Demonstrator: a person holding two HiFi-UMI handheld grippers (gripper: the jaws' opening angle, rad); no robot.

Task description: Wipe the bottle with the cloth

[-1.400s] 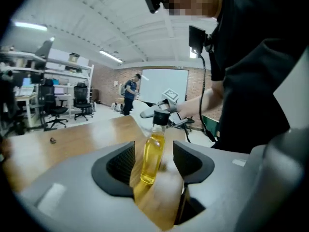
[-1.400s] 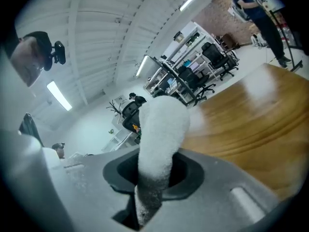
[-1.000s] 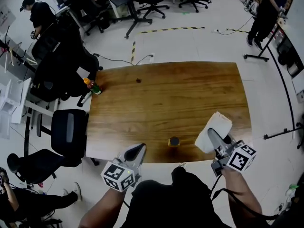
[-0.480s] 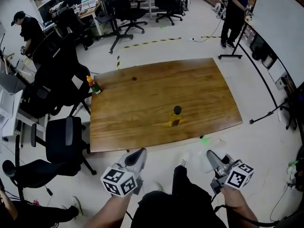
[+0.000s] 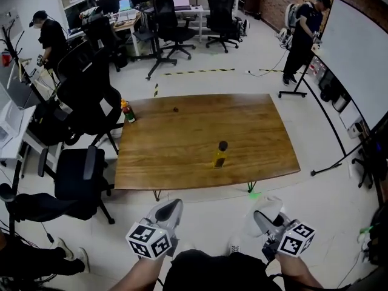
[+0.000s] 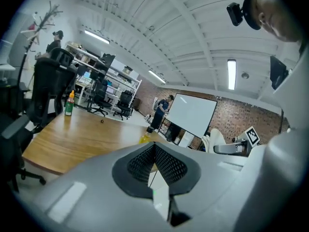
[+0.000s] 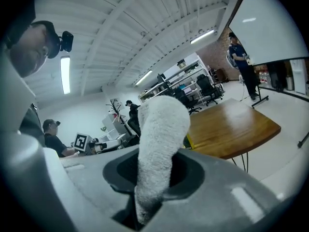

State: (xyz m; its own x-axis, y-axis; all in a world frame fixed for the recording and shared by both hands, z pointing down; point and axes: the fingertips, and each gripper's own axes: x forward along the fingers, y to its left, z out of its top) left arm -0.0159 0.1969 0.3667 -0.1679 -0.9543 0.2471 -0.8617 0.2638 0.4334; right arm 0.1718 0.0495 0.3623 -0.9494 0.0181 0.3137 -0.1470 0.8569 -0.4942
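Two grippers now backed well off table [image 5: 182,162] & bottle [image 5: 220,156]: left gripper [image 6: 155,152] closed, empty; right gripper [image 7: 153,170] clamping cloth [image 7: 161,124]; wipe prob. over or paused.

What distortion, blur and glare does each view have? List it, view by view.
Head view: evenly lit, sharp, wide-angle bend toward edges. Left gripper view: fisheye, black corners, ceiling lamp glaring, left gripper slightly soft. Right gripper view: same fisheye, cloth fills centre.
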